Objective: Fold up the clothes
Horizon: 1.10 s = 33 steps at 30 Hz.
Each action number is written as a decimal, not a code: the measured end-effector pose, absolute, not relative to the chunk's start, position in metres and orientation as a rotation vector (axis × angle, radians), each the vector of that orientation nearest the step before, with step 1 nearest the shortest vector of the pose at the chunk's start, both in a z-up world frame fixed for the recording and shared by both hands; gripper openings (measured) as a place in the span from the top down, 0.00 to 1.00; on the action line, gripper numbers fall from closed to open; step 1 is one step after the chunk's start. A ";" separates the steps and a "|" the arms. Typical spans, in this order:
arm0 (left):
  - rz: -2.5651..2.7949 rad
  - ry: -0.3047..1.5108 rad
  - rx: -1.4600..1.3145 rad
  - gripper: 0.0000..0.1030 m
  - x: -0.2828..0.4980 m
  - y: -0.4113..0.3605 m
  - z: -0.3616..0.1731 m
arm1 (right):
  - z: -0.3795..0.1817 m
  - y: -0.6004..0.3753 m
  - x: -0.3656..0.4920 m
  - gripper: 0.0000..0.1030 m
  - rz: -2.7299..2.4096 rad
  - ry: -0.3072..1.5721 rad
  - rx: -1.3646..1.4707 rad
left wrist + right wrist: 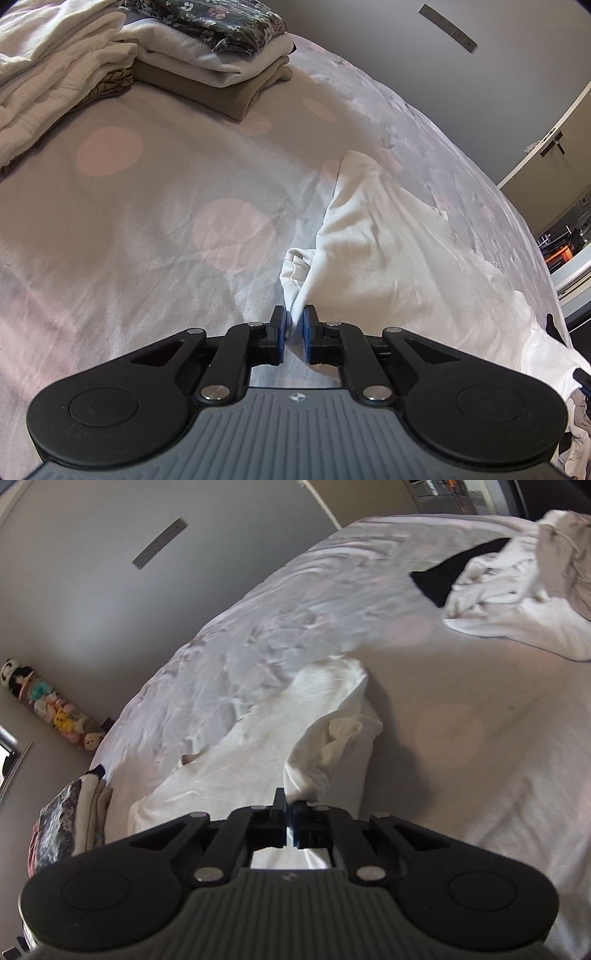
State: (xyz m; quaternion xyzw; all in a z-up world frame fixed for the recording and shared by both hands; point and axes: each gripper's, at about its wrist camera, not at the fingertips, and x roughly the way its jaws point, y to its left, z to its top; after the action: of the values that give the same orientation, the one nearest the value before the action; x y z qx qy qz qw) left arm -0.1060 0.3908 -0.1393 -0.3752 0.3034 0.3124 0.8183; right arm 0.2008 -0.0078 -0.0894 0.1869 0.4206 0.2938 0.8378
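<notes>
A white garment point(373, 243) lies stretched over the bed, raised into a ridge. My left gripper point(294, 325) is shut on one bunched edge of it, the cloth pinched between the blue pads. In the right wrist view the same white garment point(332, 731) runs away from my right gripper point(290, 805), which is shut on another gathered corner. Both held ends are lifted slightly off the bedspread; the rest of the cloth drapes down onto it.
The bed has a pale bedspread point(155, 206) with pink dots. A stack of folded clothes point(207, 62) and a white folded pile point(48, 81) sit at the far left. Loose unfolded laundry point(517, 579) with a dark piece point(447, 576) lies at the bed's other end. Walls border the bed.
</notes>
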 end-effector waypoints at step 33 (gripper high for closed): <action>0.559 0.576 -0.967 0.86 -0.145 0.430 -0.145 | -0.141 0.295 -0.012 0.89 1.248 0.880 -0.423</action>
State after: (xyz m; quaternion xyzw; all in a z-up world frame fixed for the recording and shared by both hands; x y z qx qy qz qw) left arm -0.1449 0.4298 -0.1448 -0.4524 0.2693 0.2615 0.8090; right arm -0.0115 0.2952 -0.1405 -0.1900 0.3954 0.5609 0.7021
